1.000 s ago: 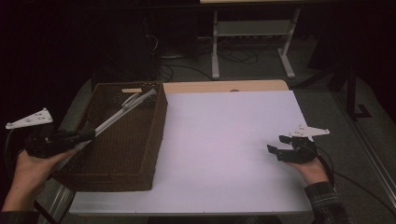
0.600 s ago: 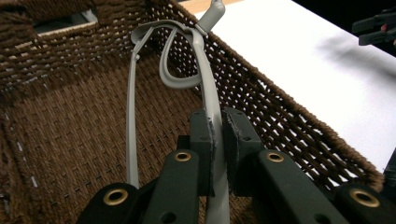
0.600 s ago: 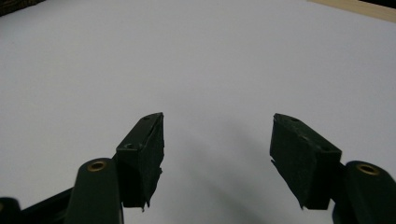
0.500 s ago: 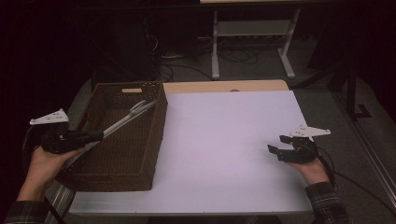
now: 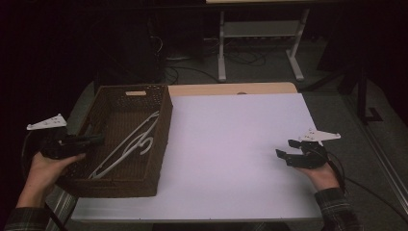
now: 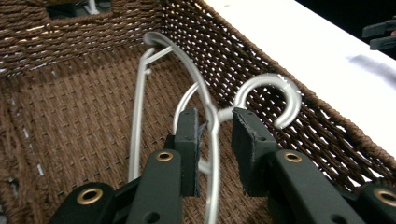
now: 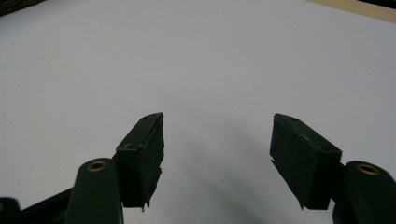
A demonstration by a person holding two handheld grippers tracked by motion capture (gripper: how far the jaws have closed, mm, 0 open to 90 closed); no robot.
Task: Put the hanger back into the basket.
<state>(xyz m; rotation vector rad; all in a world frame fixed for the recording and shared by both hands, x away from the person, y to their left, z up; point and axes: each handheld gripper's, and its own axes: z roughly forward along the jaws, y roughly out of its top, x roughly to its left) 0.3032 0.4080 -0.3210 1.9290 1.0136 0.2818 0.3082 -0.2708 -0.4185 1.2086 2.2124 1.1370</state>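
Note:
A silver metal hanger [image 5: 129, 143] lies slanted inside the brown woven basket [image 5: 162, 144] at the table's left. My left gripper [image 5: 99, 140] reaches over the basket's left wall, level with the hanger's hook end. In the left gripper view the hanger [image 6: 267, 81] has its neck running between the jaws of that gripper [image 6: 215, 117], and the pads stand a little apart from the wire. These jaws have just been opening. Over the white tabletop [image 5: 231, 144] at the right, my right gripper [image 5: 285, 149] rests open; between its jaws [image 7: 217, 122] there is only bare table [image 7: 187, 56].
The basket's woven walls [image 6: 70, 93] rise around the hanger, with a handle slot in the far wall. A strip of bare wood [image 5: 231, 89] runs along the table's far edge. Beyond it stand a metal stand and cables on the dark floor.
The left hand has sunk toward the basket. The hanger, earlier held up at a slant over the basket, now lies inside it, and the left jaws have parted. The right hand has not moved.

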